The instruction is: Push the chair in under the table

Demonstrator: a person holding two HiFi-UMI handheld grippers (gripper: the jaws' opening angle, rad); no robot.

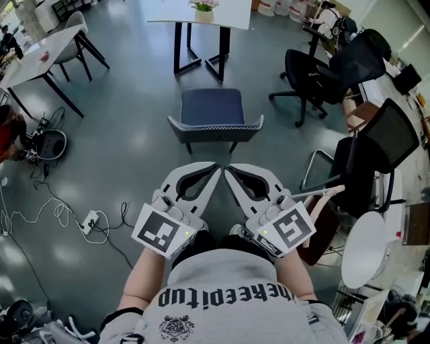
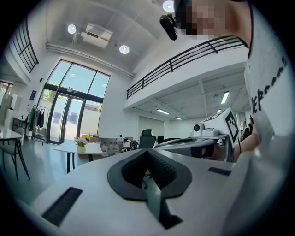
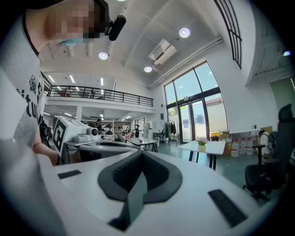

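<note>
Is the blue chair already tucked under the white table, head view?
No, the blue chair stands on open floor in front of the white table, with none of its seat beneath the top.

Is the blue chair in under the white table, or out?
Out. The blue chair stands short of the white table, its whole seat showing in front of the tabletop's near edge.

Open floor (image 1: 151, 80) lies between the blue chair (image 1: 213, 111) and the table (image 1: 232, 13). To the right, black office chairs (image 1: 310, 75) crowd in; cables (image 1: 59, 215) trail left.
</note>
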